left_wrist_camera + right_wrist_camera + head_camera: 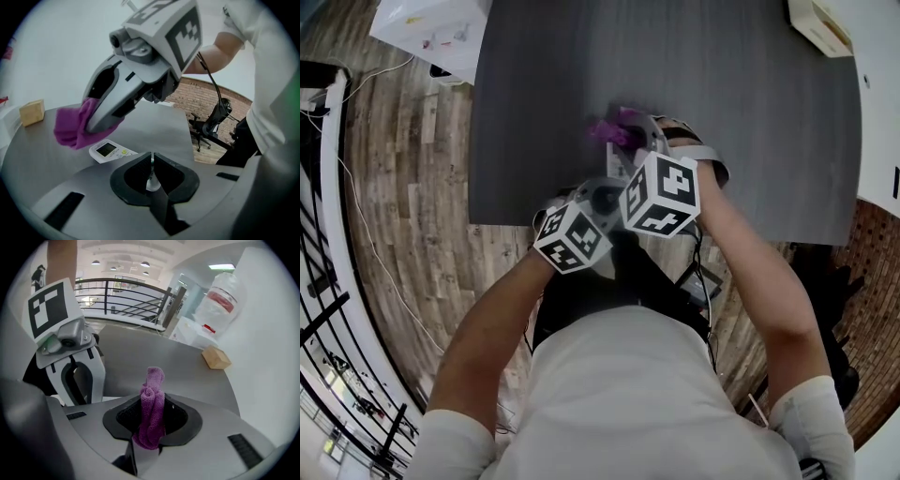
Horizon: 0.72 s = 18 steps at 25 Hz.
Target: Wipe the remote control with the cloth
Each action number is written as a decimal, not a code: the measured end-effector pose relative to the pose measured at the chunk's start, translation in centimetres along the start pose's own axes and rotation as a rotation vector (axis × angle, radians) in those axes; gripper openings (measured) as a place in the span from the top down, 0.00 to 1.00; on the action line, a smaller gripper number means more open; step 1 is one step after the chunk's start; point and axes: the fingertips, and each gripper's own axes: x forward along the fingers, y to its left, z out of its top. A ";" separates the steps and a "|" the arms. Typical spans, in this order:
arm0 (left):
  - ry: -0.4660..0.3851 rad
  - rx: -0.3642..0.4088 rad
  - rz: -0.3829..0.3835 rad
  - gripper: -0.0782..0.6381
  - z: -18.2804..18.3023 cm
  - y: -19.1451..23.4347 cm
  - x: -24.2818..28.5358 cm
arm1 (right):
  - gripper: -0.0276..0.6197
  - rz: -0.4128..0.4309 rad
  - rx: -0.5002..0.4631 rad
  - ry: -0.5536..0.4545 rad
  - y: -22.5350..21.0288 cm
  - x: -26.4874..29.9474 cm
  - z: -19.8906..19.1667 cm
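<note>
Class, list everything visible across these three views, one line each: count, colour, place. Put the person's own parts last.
remote control: one, white, flat on the table, near end in the left gripper's jaws
cloth: one, purple, pinched by the right gripper, by the remote control's far end
table: one, dark grey, on wooden floor
small box: one, tan, table's far edge
large box: one, white, beside the table
clear container: one, red label, beyond the table
office chair: one, black, on the wooden floor
left gripper: one, grey, shut on the remote control
right gripper: one, grey, shut on the cloth
person: one, white shirt, at the table's near edge
</note>
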 end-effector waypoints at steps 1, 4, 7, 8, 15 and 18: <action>-0.001 0.000 0.001 0.87 0.0 0.0 0.0 | 0.80 0.011 -0.023 -0.006 0.7 0.6 0.5; -0.002 0.002 0.005 0.87 0.1 -0.1 0.0 | 0.80 0.024 -0.052 -0.002 2.0 1.3 -0.1; -0.004 0.007 0.010 0.87 0.1 0.0 0.0 | 0.80 0.016 -0.021 0.006 1.8 1.0 -1.4; -0.005 0.006 0.012 0.87 0.1 0.0 0.0 | 0.80 0.015 -0.011 0.010 1.7 0.9 -1.8; -0.002 -0.018 0.004 0.87 0.0 0.0 0.0 | 0.80 0.001 0.030 0.130 1.7 0.1 -7.1; 0.008 -0.040 -0.015 0.87 -0.1 -0.1 -0.1 | 0.80 -0.019 0.117 0.176 1.5 -0.7 -9.7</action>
